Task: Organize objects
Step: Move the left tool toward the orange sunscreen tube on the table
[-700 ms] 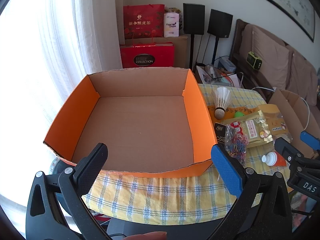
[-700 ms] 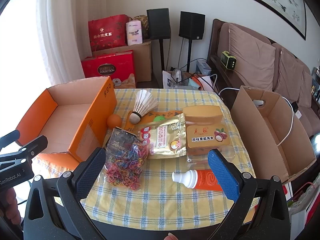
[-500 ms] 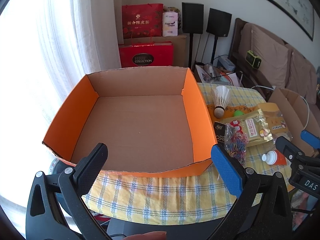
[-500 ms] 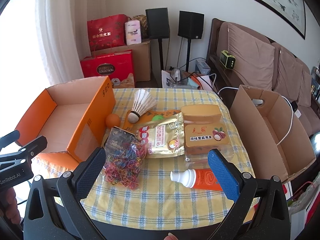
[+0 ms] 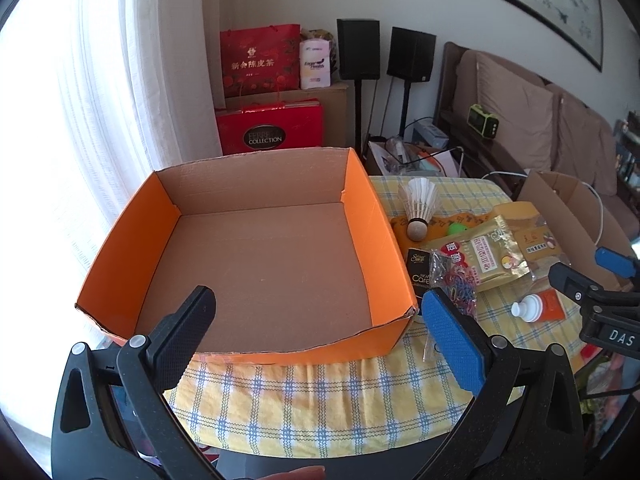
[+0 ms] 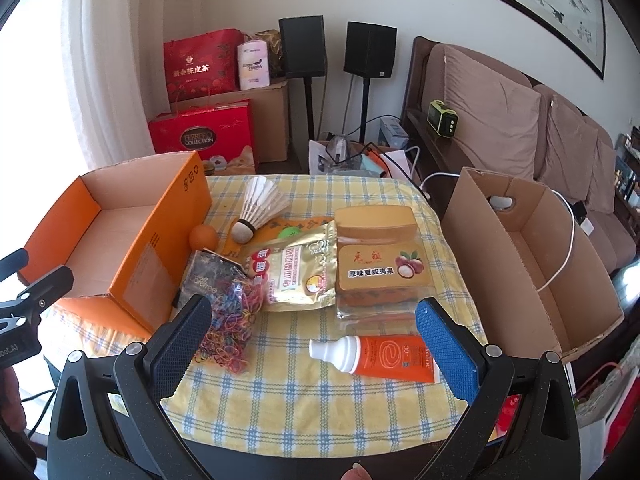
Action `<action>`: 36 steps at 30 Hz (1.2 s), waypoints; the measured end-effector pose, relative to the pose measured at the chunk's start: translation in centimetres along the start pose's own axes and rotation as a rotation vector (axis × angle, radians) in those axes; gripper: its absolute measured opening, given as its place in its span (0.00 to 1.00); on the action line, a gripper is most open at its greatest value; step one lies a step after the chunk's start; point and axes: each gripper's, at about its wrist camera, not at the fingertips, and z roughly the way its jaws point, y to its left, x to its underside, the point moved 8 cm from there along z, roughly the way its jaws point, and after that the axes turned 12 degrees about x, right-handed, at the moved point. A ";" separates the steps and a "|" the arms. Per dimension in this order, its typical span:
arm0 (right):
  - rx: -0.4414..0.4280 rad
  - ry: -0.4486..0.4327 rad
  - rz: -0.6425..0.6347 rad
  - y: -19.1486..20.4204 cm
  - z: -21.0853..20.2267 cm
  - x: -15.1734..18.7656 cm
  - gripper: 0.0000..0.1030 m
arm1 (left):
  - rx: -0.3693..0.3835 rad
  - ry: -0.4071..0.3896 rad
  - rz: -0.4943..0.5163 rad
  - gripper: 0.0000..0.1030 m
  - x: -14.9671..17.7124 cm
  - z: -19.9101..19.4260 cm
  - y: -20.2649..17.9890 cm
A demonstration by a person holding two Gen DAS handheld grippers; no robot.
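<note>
Claws: left claw (image 5: pixel 316 322), right claw (image 6: pixel 312 334) stay wide, empty; scene barely shifted.

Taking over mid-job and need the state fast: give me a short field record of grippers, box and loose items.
left gripper: open, holds nothing, above orange box
right gripper: open, holds nothing, above orange tube
orange box contents: nothing
table items: shuttlecock, orange ball, bag of rubber bands, gold pouch, macadamia box
</note>
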 end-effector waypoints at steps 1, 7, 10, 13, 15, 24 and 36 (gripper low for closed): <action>-0.001 0.006 0.007 -0.4 0.2 0.2 1.00 | 0.012 0.003 -0.001 1.00 0.1 0.1 0.0; 0.014 0.041 0.065 -3.8 1.2 1.2 1.00 | 0.091 0.042 -0.020 0.98 1.0 0.9 -0.5; 0.041 0.052 0.083 -5.6 1.7 1.8 1.00 | 0.117 0.054 -0.014 0.94 1.6 1.2 -1.3; 0.073 0.058 0.088 -7.3 2.3 2.7 1.00 | 0.141 0.067 0.001 0.93 2.2 1.5 -2.0; 0.083 0.067 0.090 -8.3 2.7 3.4 1.00 | 0.161 0.072 0.013 0.93 2.5 1.7 -2.6; 0.085 0.119 0.074 -9.5 4.8 5.7 1.00 | 0.235 0.074 0.049 0.93 3.2 1.8 -5.1; 0.044 0.127 0.090 -9.4 4.4 6.0 1.00 | 0.384 0.079 0.166 0.91 2.9 1.0 -10.7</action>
